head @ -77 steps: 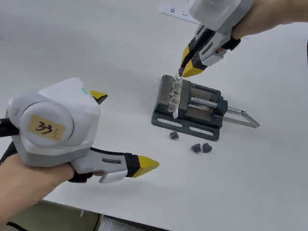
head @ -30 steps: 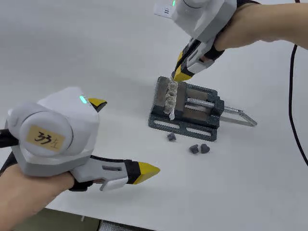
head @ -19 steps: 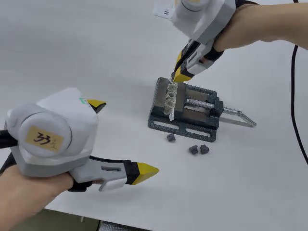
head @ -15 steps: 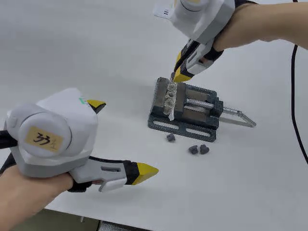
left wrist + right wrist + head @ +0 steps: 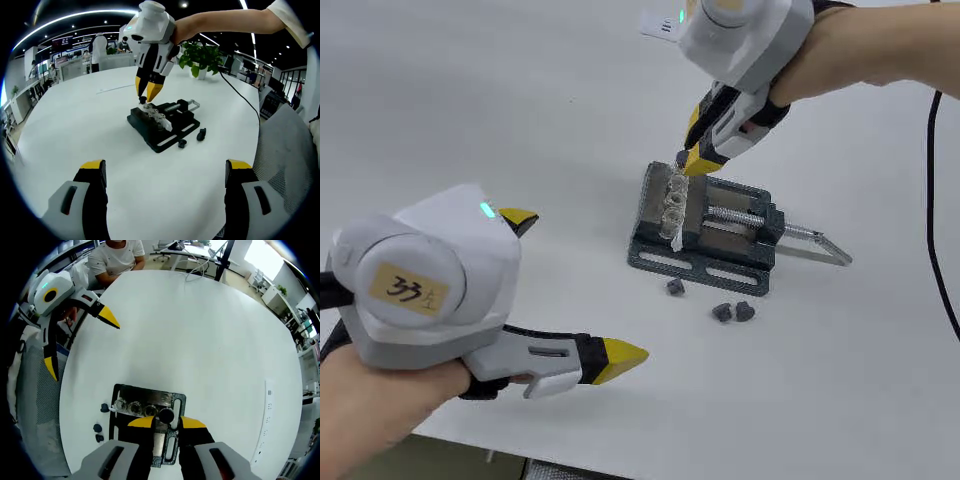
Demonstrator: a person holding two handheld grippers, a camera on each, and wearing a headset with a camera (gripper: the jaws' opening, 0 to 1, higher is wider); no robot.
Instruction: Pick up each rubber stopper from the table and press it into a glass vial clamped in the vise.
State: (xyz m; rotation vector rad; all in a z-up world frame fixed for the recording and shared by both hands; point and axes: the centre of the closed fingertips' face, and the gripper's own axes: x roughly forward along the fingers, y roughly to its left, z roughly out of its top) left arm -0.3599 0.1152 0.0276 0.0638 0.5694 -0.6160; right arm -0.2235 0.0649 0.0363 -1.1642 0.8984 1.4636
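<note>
A dark vise clamps a row of several glass vials. My right gripper hangs over the far end of that row, shut on a dark rubber stopper that sits at the mouth of the end vial. The other vials stand open-topped. Three loose stoppers lie in front of the vise: one alone and a pair together. My left gripper is held low at the near left, open and with nothing in it, well apart from the vise.
The vise's screw handle sticks out to the right. A black cable runs down the right side. A white label lies at the far edge. The table's near edge is close below the left gripper.
The right gripper has stayed at the far end vial with the stopper, shifting only slightly. The left gripper has not moved.
</note>
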